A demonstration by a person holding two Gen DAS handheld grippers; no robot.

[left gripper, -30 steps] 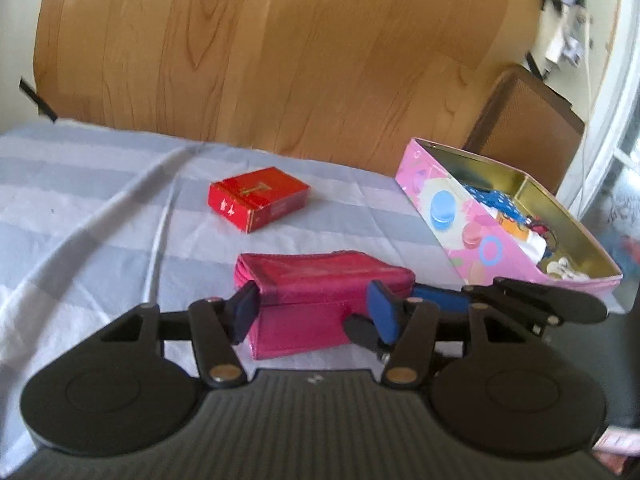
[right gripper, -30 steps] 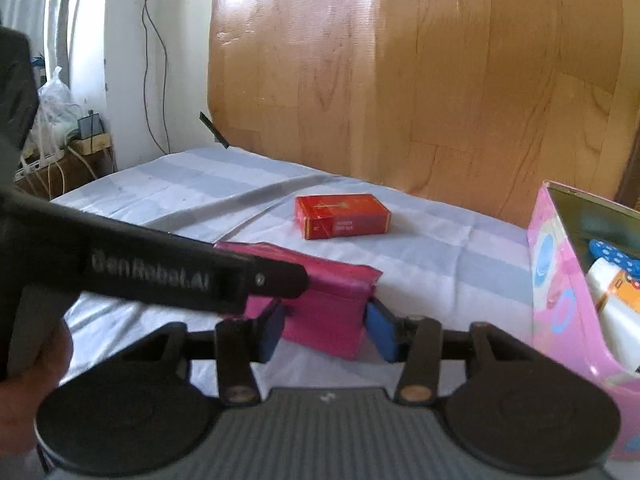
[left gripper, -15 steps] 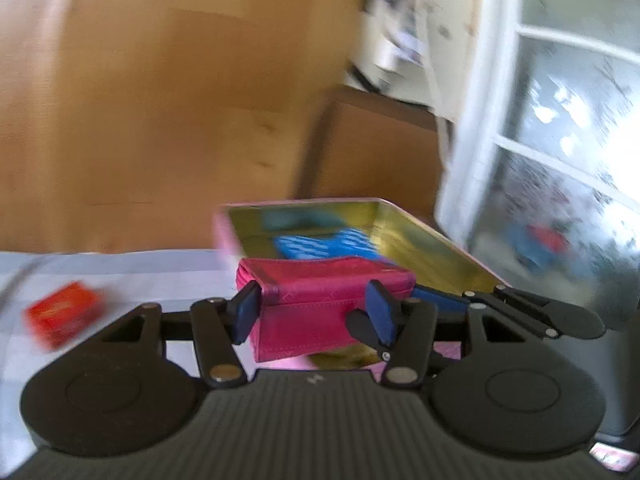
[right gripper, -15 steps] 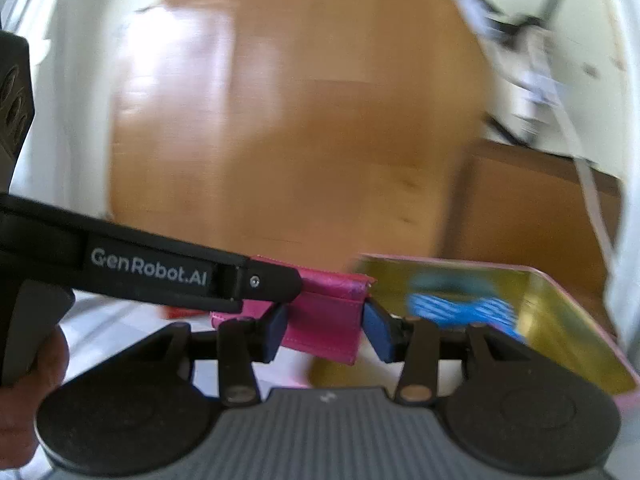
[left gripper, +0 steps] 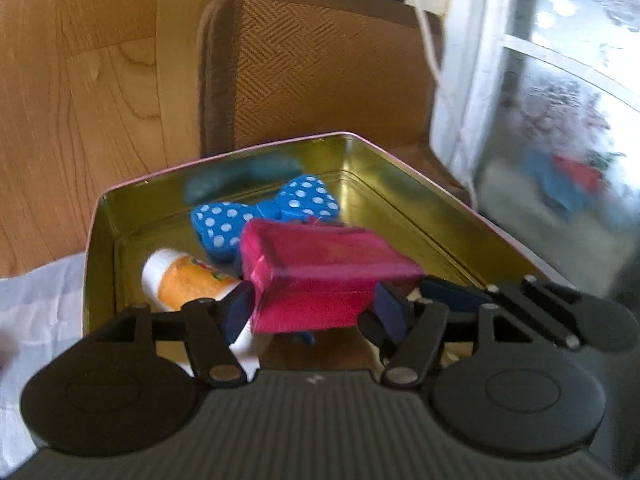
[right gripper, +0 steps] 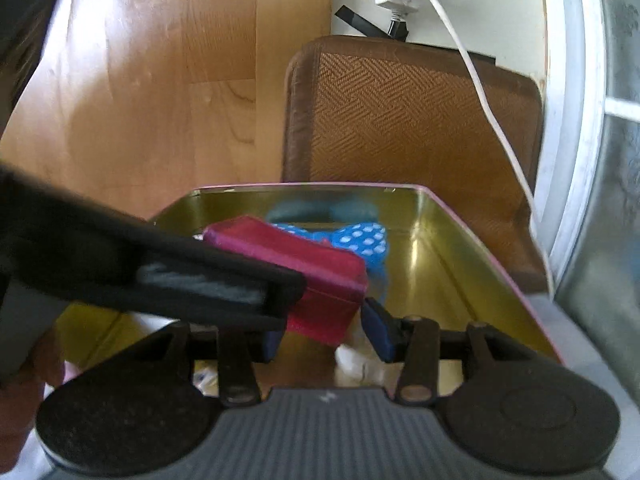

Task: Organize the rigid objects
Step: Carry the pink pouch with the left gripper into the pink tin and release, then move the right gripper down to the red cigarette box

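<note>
The left gripper (left gripper: 314, 310) has its blue pads (left gripper: 240, 310) pressed on either side of the pink wallet (left gripper: 320, 276), so it grips one end; the right gripper (right gripper: 324, 330) stands at the wallet's other end (right gripper: 316, 276), its left pad against the pink side while a slim gap shows before the right pad, so whether it clamps or only steadies I cannot tell. The wallet hangs between the two tools, tilted, over the open tin (left gripper: 404, 168); a second ago it lay on the striped cloth beside the red pack, and half a second ago it was in mid swing toward the tin; now the cloth (left gripper: 44, 300) shows only at the left edge and the red pack is out of view. Under the wallet lie a dotted blue bow (left gripper: 224, 224) and a white-and-orange tube (left gripper: 184, 280); so the carry looks done, and what is left is probably to lower the wallet in and let go.
</note>
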